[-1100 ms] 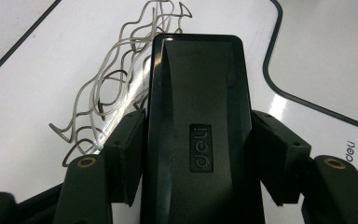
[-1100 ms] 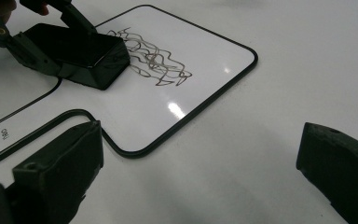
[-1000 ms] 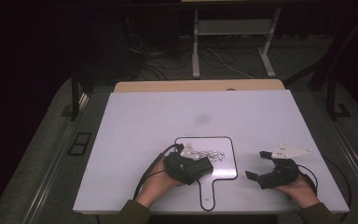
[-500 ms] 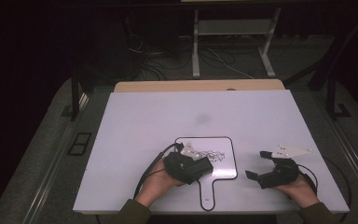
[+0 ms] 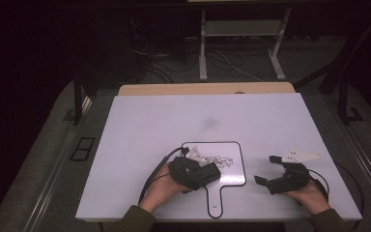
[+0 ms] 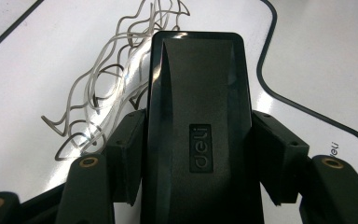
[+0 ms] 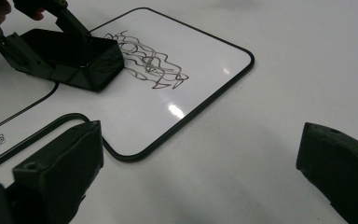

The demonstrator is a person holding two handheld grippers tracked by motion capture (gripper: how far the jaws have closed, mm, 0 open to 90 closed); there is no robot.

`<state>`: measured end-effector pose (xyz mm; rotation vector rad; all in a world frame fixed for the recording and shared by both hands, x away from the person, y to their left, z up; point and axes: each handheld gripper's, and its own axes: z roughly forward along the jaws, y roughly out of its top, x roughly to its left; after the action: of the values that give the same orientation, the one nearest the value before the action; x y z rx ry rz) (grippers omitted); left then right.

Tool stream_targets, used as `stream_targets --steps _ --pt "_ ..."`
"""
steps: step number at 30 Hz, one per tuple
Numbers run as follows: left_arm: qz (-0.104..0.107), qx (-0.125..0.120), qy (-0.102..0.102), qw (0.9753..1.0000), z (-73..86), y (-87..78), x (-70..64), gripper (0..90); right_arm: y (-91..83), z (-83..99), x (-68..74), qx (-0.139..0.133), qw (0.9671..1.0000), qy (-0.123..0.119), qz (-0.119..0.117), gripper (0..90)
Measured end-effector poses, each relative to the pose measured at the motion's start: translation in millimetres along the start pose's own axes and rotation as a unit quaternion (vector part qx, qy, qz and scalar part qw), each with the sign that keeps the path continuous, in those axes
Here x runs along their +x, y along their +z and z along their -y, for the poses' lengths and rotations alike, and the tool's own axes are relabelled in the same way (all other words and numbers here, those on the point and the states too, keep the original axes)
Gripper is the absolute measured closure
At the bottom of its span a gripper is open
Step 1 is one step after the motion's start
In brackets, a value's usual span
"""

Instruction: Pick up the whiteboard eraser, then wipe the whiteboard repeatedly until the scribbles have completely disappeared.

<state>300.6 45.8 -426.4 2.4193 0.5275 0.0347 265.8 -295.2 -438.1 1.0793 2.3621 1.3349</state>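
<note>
A small whiteboard (image 5: 232, 157) with a black rim and a handle lies on the table near its front edge. Scribbled marker lines (image 5: 218, 160) cover part of its surface (image 7: 144, 58). My left gripper (image 5: 207, 175) is shut on a black Deli eraser (image 6: 198, 121), which rests on the board at the edge of the scribble (image 6: 107, 84). From the right gripper view the eraser (image 7: 81, 58) sits left of the lines. My right gripper (image 5: 266, 171) stands open on the table right of the board, with nothing between its jaws.
The white table (image 5: 174, 125) has free room behind and left of the board. A wooden strip (image 5: 203, 89) runs along its far edge. Cables and a metal stand (image 5: 241, 43) lie on the dark floor beyond.
</note>
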Motion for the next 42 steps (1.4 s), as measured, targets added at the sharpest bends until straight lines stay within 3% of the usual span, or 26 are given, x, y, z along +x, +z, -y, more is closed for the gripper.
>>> stream_targets --steps 7,16,29,37,42 --pt "-0.009 -0.012 -0.016 0.9998 -3.6 -7.5 -1.4 39.3 -0.6 0.7 0.5 -0.001 1.0 -0.001 -0.001 0.0" --pt "-0.013 -0.023 -0.016 0.9995 -4.5 -16.7 0.2 39.3 -1.4 0.3 0.7 -0.005 1.0 -0.004 -0.003 0.0" --pt "-0.008 -0.037 -0.011 0.9992 -11.4 -27.5 13.2 39.2 -0.9 -0.4 -1.7 -0.007 1.0 0.004 -0.002 0.0" --pt "0.003 -0.046 -0.026 0.9986 -17.3 -28.7 23.7 39.2 -2.4 0.0 -0.6 -0.009 0.9999 0.006 0.001 0.0" --pt "0.004 -0.044 -0.022 0.9988 -21.8 -27.2 28.0 39.2 -3.6 0.4 -1.2 -0.011 0.9999 0.008 0.004 0.0"
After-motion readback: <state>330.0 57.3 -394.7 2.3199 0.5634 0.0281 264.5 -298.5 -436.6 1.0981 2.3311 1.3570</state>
